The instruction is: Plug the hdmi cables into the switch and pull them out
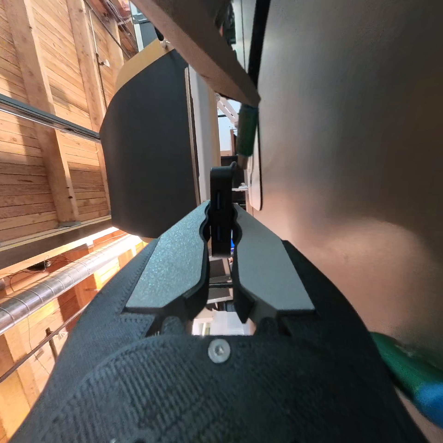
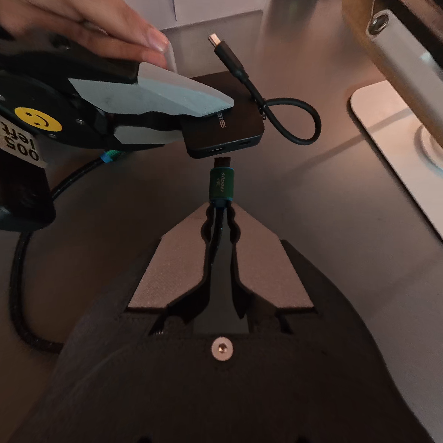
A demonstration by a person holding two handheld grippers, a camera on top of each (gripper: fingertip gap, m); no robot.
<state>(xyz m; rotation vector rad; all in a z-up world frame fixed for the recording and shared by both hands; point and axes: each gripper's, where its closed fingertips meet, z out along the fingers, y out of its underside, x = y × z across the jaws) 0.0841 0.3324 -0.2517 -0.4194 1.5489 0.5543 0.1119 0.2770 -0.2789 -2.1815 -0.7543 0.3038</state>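
Two claws work around one black switch point(image 2: 223, 124), which serves as the landmark. The left claw point(image 1: 221, 223) grips the switch by its flat faces, both wavy pads pressed against it, so the small box stands edge-on between the fingers in the left wrist view, lifted above the counter point(image 2: 311, 215). From the right wrist view the same claw reaches in from the switch's left, a person's hand point(image 2: 96, 26) resting on top of it and a yellow smiley sticker point(image 2: 38, 119) on its round body.

On the switch's near edge two port slots show. Just below the left slot, close to it but not inside, sits the metal tip of a green HDMI plug point(image 2: 221, 184). The right claw point(image 2: 219, 211) is nearly closed on this plug's blue collar and the black cable behind it, the fingertips pinching right at the rear of the green shell.

Off the switch's far right corner its own short black lead point(image 2: 299, 119) loops round and ends in a small plug point(image 2: 215, 40) pointing away, beyond the switch. To the lower left of the switch, under the left claw, a second cable point(image 2: 21, 275) with a green and blue end lies curling across the counter. Well to the right of the switch is a pale, flat stand base point(image 2: 395, 134).
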